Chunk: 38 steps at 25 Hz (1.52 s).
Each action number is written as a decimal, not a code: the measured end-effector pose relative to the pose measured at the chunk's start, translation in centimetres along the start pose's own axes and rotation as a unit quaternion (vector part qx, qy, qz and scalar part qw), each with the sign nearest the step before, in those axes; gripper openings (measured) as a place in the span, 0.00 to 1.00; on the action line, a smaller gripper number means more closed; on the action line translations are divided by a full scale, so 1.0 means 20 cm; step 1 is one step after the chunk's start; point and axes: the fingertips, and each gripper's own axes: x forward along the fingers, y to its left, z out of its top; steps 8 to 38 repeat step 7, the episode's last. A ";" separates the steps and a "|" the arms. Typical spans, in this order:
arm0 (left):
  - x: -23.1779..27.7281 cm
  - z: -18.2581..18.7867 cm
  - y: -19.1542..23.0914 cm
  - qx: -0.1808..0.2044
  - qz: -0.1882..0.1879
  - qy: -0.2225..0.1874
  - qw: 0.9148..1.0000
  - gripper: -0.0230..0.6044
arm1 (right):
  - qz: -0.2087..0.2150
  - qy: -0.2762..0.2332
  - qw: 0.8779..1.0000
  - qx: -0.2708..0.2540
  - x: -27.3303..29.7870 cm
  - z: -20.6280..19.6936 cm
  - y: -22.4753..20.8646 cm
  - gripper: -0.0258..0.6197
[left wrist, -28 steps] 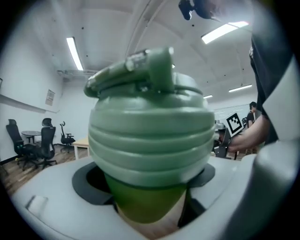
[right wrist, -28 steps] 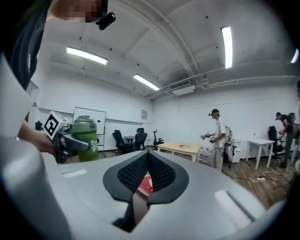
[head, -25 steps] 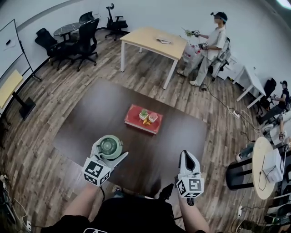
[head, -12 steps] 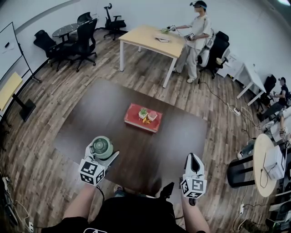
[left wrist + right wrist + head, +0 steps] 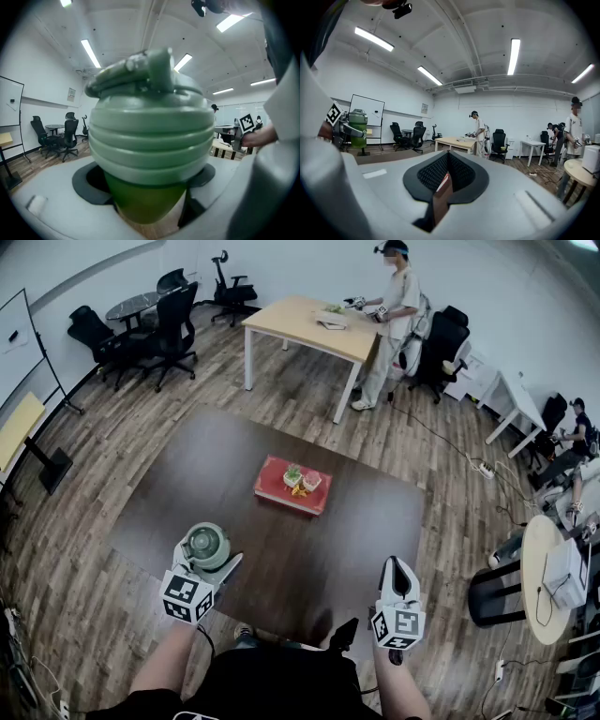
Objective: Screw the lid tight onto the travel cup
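Green plastic travel cup (image 5: 143,206) with a paler green ribbed lid (image 5: 147,136) seated on its top stands upright between the jaws of the left gripper (image 5: 208,559). The gripper's dark pads press the cup's deeper green lower body from both sides. In the head view the cup shows at the near left edge of the dark brown tabletop (image 5: 187,474); whether it rests there I cannot tell. The right gripper (image 5: 397,568) is closed on nothing, jaws meeting, at the near right edge and well apart from the cup. A red rectangular tray (image 5: 277,493) holding small items lies mid-tabletop
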 end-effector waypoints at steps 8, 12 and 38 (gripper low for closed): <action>0.00 -0.02 -0.03 -0.001 -0.003 0.007 1.000 0.70 | 0.003 0.002 1.000 0.003 -0.02 0.00 -0.01 0.05; 0.00 -0.02 -0.03 -0.001 -0.003 0.007 1.000 0.70 | 0.003 0.002 1.000 0.003 -0.02 0.00 -0.01 0.05; 0.00 -0.02 -0.03 -0.001 -0.003 0.007 1.000 0.70 | 0.003 0.002 1.000 0.003 -0.02 0.00 -0.01 0.05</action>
